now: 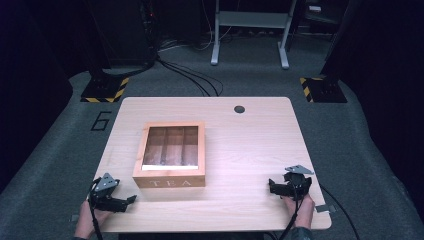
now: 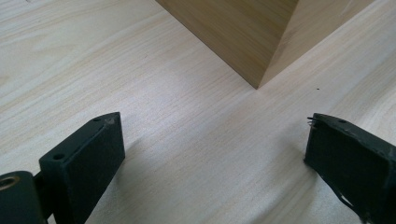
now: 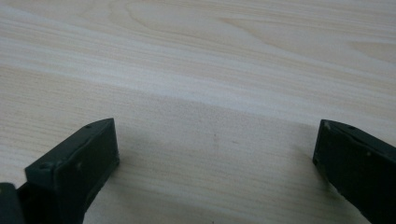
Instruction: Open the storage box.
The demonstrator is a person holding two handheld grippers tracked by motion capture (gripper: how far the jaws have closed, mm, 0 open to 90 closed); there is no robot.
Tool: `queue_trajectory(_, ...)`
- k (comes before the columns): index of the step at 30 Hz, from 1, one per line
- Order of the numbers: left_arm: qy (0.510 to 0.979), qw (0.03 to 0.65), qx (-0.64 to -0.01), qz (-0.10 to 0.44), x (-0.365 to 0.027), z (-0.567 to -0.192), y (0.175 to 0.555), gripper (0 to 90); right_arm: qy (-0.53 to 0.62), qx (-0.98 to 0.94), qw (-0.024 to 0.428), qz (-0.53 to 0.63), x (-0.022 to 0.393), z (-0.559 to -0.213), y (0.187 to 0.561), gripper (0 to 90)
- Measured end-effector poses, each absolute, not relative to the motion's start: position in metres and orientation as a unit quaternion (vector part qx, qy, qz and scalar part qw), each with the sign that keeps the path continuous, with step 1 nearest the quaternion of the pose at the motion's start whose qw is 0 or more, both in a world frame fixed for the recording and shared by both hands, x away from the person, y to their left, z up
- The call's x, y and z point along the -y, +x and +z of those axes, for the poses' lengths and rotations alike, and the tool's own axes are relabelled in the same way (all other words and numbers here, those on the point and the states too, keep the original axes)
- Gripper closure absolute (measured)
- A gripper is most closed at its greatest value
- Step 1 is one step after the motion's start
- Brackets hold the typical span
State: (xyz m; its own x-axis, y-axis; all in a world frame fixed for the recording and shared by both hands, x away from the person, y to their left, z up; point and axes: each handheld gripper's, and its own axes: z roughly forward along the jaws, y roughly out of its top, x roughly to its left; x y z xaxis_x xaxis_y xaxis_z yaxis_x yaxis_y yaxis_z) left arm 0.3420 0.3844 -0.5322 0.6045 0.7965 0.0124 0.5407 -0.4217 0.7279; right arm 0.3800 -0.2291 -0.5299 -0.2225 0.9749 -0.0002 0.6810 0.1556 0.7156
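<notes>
Resting on the light wooden table point(image 1: 260, 145), a wooden tea box point(image 1: 170, 155) sits left of centre in the high view, its front panel marked "TEA" facing the bottom of the frame. The lid is closed; its clear window shows three compartments running front to back. What lies inside them cannot be made out.

The left tongs point(image 1: 131, 200) lie at the lower left of the high view, near the table's front edge, held by the person's left hand point(image 1: 89, 220). The tips point toward the right of the frame, just short of the box's front left corner and apart from it. In the left gripper view, the left tongs point(image 2: 212, 140) stand wide apart, with bare table between the jaws. A vertical corner of the tea box point(image 2: 257, 51) rises at the upper centre of that view, clear of both jaws.

The right tongs point(image 1: 271, 186) lie at the lower right of the high view, held by the person's right hand point(image 1: 300, 205), with the tips pointing toward the left of the frame. They are well apart from the box. In the right gripper view, the right tongs point(image 3: 215, 140) are likewise spread wide, with bare wood grain between the jaws.

A round dark grommet hole point(image 1: 239, 109) sits in the table near its far edge, at the upper centre.
</notes>
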Motion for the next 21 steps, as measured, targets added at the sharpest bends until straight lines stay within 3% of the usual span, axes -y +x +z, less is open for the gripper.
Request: queue_trajectory(21, 0.827, 0.348, -0.403, 0.179, -0.3816, -0.5323, 0.3444, 0.2, 0.563, -0.728, 0.244, 0.306, 0.2266, -0.5300, 0.3826, 0.0)
